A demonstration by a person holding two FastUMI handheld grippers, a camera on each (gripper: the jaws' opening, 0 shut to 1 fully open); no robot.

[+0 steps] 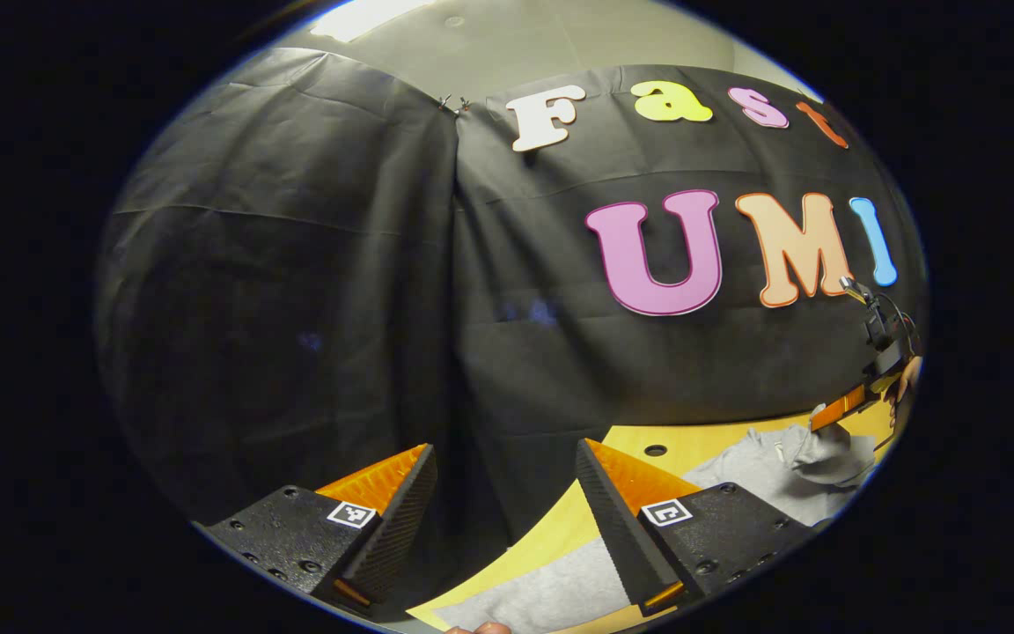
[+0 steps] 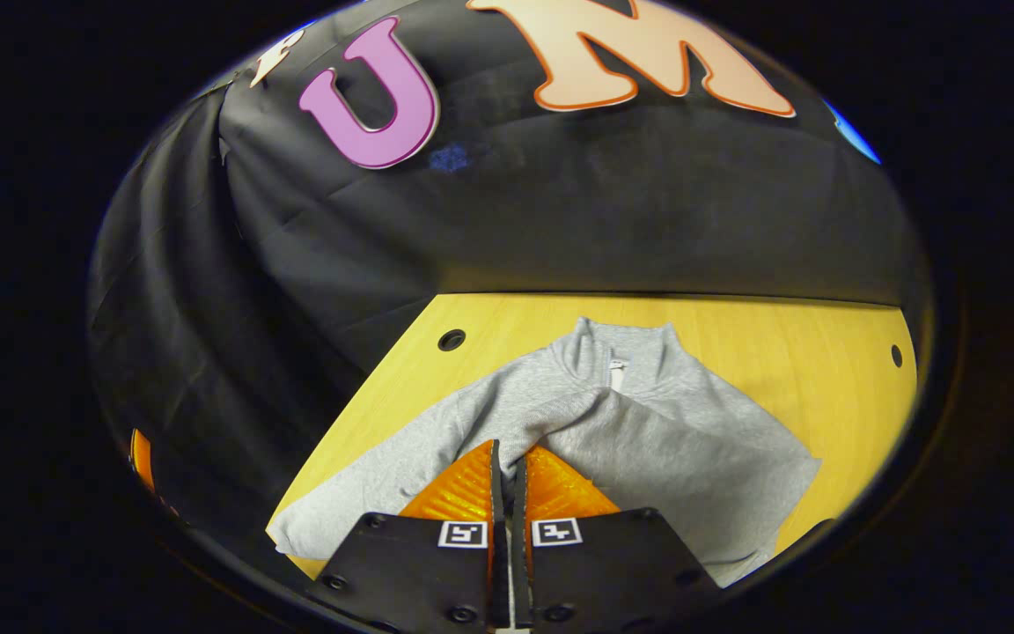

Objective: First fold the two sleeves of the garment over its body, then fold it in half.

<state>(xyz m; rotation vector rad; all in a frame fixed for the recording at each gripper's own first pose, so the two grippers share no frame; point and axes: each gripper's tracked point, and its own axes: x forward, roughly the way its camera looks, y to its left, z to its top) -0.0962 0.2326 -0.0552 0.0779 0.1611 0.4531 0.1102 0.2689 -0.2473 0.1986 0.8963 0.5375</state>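
in the right gripper view, a light grey long-sleeved sweatshirt with a short zip collar [image 2: 648, 423] lies flat on a pale yellow wooden table [image 2: 806, 343], its collar toward 12 o'clock near the black cloth wall [image 2: 560, 220]. one sleeve [image 2: 639, 449] lies folded across the body, running from about 4 o'clock up toward the centre of the chest. the right gripper [image 2: 508, 453] sits at 6 o'clock in this view, its two fingers drawn together with only a thin slit between them, and the tips meet the grey fabric where the folded sleeve's end lies on the chest. a thin pinch of cloth may sit between the tips, but the view does not settle whether fabric is really held there. a round dark hole [image 2: 451, 340] in the tabletop sits at about 10 o'clock from the garment, and another lies near the table's edge at 3 o'clock.

in the left gripper view, the left gripper [image 1: 507, 458] is at 6 o'clock with its fingers spread wide apart and nothing between them. it is raised off the garment, looking mostly at the black cloth wall. under its right-hand finger, a grey patch of the sweatshirt lies on the table at 5 o'clock. out at 4 o'clock the other gripper touches bunched grey fabric, with a hand [image 1: 905, 380] behind it.
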